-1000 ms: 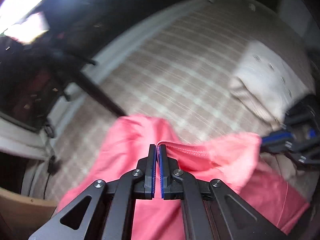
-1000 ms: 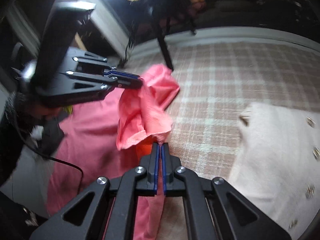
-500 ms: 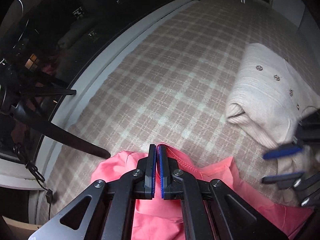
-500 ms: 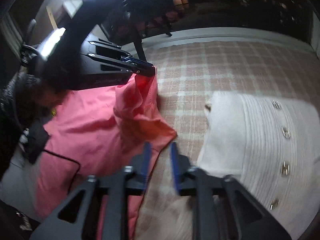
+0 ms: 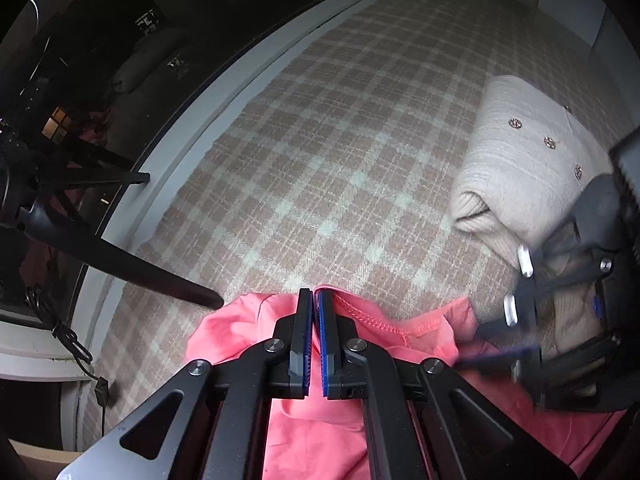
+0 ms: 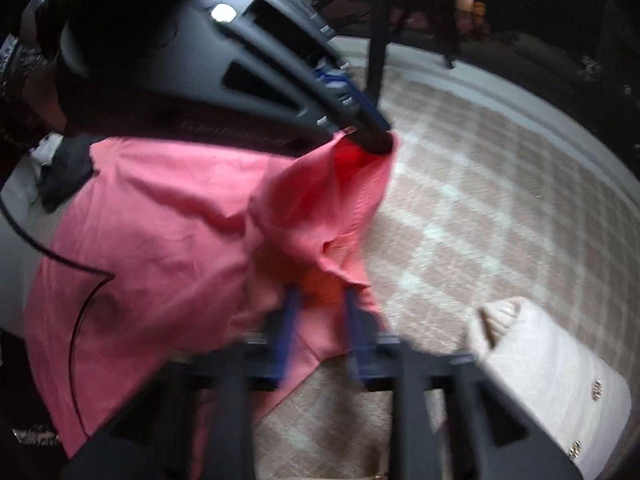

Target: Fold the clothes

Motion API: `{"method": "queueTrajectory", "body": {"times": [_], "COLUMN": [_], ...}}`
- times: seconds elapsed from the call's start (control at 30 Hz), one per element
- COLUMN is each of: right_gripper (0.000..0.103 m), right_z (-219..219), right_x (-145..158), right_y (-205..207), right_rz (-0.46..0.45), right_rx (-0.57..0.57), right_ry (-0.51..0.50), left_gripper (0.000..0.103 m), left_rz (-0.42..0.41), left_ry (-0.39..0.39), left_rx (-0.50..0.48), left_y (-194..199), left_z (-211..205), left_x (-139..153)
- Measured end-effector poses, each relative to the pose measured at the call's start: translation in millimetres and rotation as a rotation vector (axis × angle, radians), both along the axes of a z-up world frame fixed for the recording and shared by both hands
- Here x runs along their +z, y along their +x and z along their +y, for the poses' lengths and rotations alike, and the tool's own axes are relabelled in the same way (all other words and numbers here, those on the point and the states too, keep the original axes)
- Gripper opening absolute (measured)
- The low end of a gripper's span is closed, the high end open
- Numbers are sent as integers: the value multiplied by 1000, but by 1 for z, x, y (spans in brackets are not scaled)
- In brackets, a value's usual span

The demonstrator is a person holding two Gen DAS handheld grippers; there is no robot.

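The left gripper [image 5: 315,304] is pinched tight on the stitched hem of the pink garment [image 5: 320,420], its blue-lined fingers [image 5: 325,340] nearly meeting with the cloth edge caught between them. In the right wrist view the same left gripper [image 6: 370,132] holds that corner lifted, and the fabric hangs from it in a loose cone down to the rest of the pink garment [image 6: 160,240], which spreads to the left and near side over the bed.

The right gripper [image 6: 318,308] stands with its jaws parted, blurred, its blue fingers [image 6: 290,320] on either side of a fold of the pink cloth but not closed on it. In the left wrist view it shows at the right edge, also blurred.

Beneath lies a plaid cover [image 5: 340,140] in beige and pale checks. To the right sits a folded cream cardigan [image 5: 520,160] with small metal buttons [image 5: 549,142], apart from the pink cloth. A black tripod leg [image 5: 120,260] reaches in from the left, its tip just beside the garment. No writing can be read on anything.
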State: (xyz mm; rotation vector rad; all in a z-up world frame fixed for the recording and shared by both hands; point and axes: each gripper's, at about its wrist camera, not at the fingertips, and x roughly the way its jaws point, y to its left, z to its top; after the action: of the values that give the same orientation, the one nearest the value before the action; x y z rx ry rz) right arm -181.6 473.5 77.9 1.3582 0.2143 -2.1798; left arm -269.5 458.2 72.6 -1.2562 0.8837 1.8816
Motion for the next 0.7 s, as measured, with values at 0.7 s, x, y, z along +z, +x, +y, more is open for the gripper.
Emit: {"method": "queueTrajectory", "body": {"times": [0.7], "right_gripper": [38], "right_z": [11], "right_x": [0], "right_y": [-19], "right_rz": [13], "right_rx": [28], "right_ry": [41], "left_gripper": [3], "left_rz": [2], "left_ry": [15], "left_rx": [-18], "left_y": [0], "left_z": [4], "left_x": [4]}}
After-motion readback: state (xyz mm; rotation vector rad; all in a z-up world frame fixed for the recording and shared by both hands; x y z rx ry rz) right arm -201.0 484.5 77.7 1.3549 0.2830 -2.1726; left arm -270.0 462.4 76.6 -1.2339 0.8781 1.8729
